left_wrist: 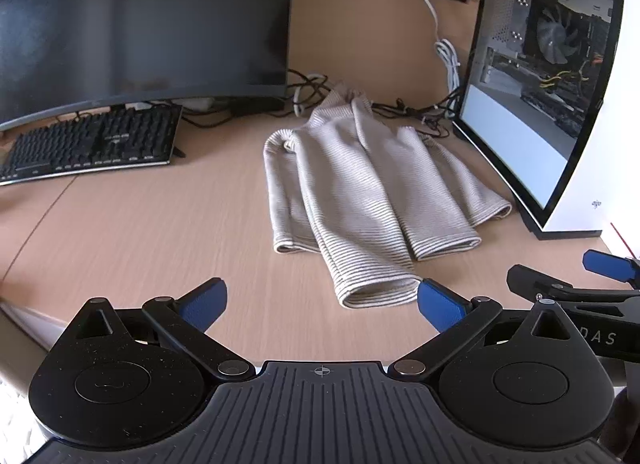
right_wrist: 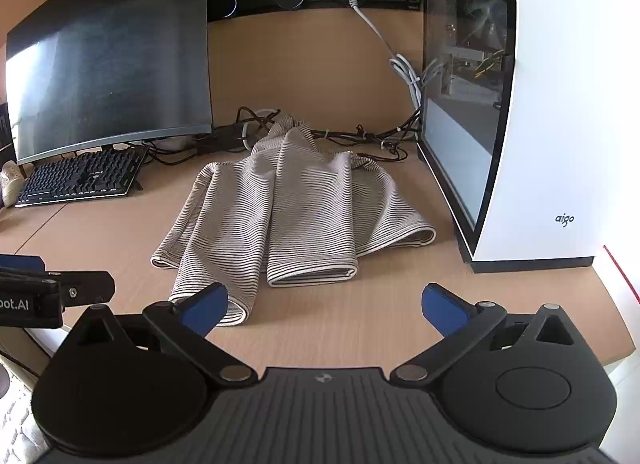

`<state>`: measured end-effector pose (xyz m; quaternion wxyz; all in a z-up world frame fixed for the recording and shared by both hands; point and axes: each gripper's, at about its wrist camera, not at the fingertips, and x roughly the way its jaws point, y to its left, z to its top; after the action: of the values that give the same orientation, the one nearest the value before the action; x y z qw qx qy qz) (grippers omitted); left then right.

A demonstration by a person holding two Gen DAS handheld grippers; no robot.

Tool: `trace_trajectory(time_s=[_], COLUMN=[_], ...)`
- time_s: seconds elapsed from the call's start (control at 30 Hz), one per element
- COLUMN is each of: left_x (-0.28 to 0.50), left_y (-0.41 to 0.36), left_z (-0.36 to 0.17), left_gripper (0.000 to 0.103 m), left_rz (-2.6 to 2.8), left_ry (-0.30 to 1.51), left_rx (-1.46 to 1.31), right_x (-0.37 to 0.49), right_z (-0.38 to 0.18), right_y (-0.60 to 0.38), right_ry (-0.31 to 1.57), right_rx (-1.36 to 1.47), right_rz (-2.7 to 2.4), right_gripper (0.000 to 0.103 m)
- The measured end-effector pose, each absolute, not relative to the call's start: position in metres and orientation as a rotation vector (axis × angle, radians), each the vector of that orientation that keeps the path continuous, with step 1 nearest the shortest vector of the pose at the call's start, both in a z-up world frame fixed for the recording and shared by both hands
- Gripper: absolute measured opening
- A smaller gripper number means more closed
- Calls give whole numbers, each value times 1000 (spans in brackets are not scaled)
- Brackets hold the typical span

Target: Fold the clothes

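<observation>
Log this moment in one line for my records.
left gripper: open | right gripper: open | striped garment: crumpled on desk, untouched

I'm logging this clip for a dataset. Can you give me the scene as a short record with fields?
surface: wooden desk
garment: striped top, lying rumpled on the desk, sleeves draped forward, not neatly folded
left gripper: open, holding nothing, just short of the nearest cuff
right gripper: open, holding nothing
left of garment: monitor, keyboard
right of garment: computer case
behind garment: cables
</observation>
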<state>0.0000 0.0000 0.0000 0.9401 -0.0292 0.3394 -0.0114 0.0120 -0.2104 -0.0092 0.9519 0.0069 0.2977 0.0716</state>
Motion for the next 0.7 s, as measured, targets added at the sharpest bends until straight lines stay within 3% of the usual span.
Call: trace_trajectory(time_s=[0.7], left_x=[5], left_y=[-1], left_z=[0], left_gripper=[103], left_rz=[-46], left_ry=[732], left_rx=[-55], right_x=[12], right_z=[-12], right_y=[-199], right_ry=[610], right_rx=[11], right_rz=[146], right_gripper=[103])
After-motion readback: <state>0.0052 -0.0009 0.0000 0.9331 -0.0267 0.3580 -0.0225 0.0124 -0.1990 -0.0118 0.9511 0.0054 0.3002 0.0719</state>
